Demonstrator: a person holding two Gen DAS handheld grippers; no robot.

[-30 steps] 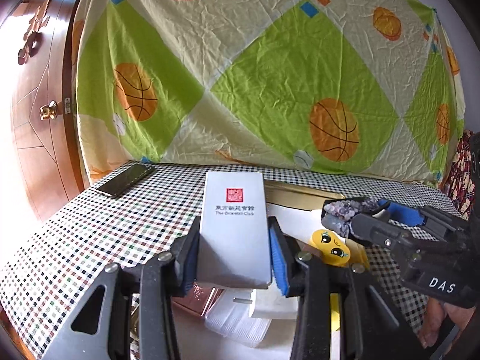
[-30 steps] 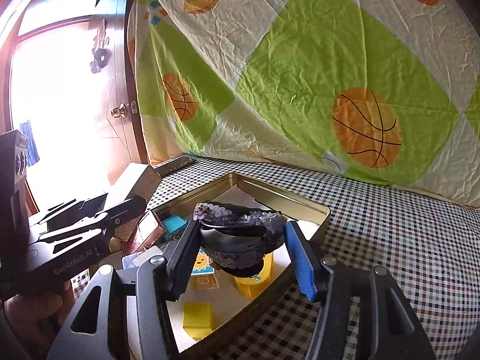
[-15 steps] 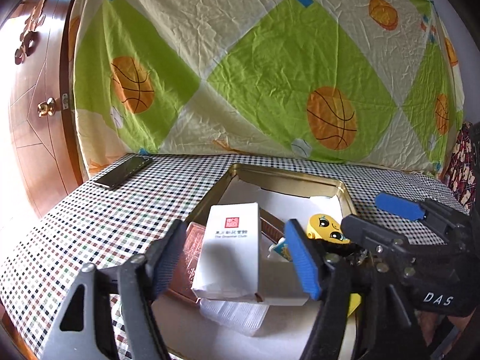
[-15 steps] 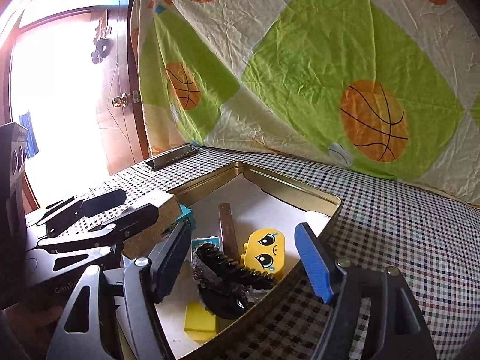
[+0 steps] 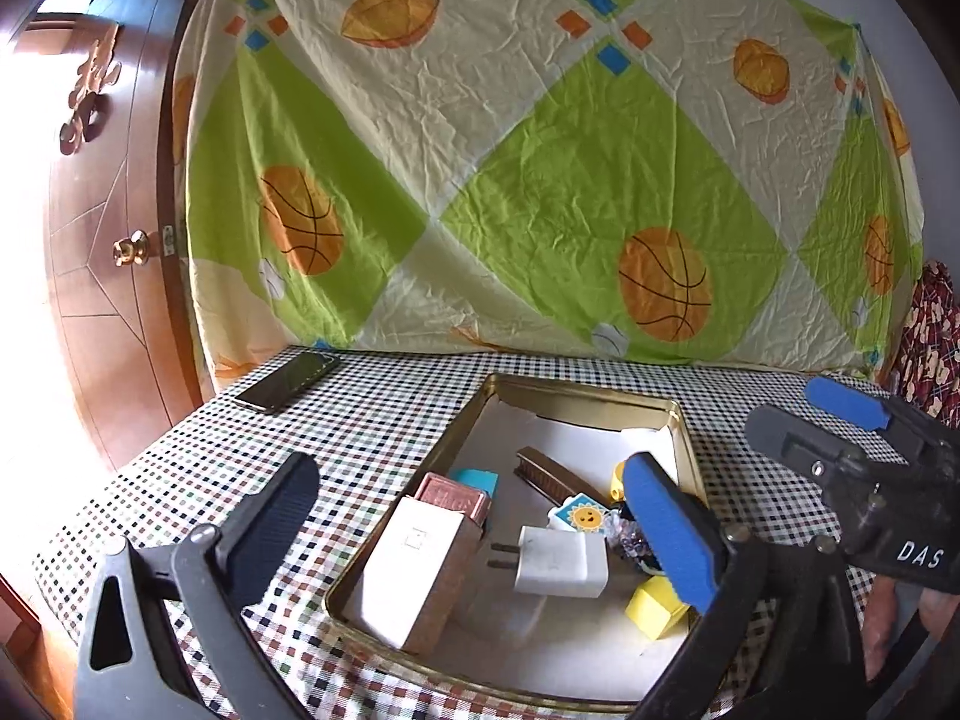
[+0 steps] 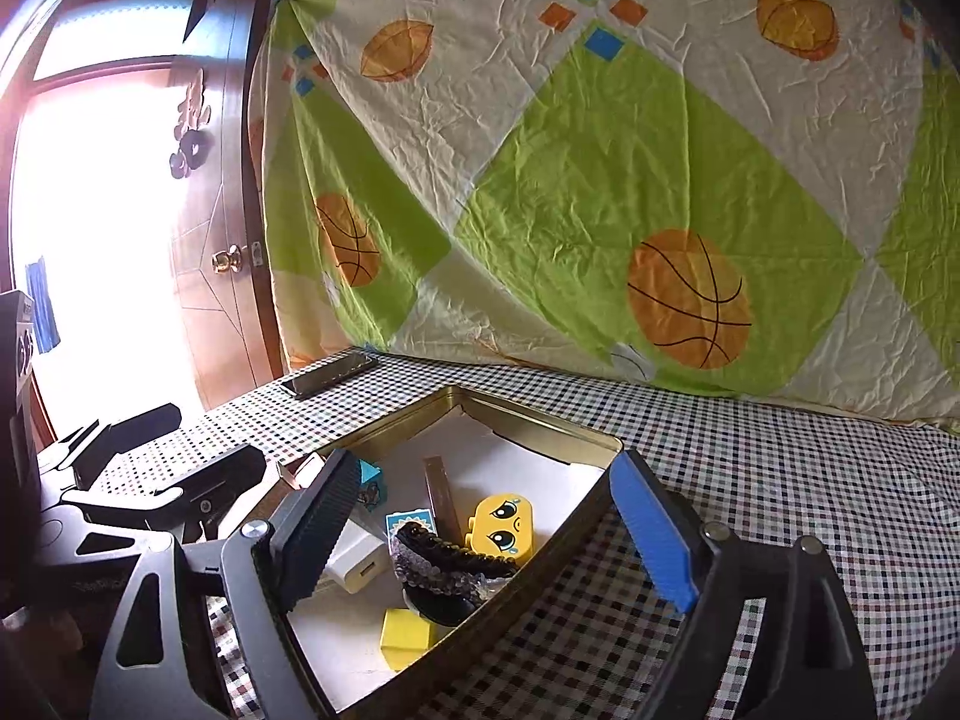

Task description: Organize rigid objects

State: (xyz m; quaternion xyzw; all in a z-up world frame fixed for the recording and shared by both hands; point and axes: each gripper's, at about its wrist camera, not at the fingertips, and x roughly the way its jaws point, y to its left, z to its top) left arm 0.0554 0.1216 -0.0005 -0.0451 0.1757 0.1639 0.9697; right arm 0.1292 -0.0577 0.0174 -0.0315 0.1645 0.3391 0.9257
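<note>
Now the left gripper (image 5: 474, 516) hangs spread wide and empty above the shallow gold metal tin (image 5: 576, 396), where the white cardboard box (image 5: 414, 570) lies beside a white plug charger (image 5: 561, 561). Further right, the right gripper (image 6: 480, 516) gapes too, the dark purple crystal rock (image 6: 447, 570) lying below it against a yellow smiley-face block (image 6: 501, 528).

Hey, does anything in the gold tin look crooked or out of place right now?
Mostly jumble: the white box lies tipped against the gold tin wall, and the charger rests on its side. Nothing looks spilled or broken.
</note>
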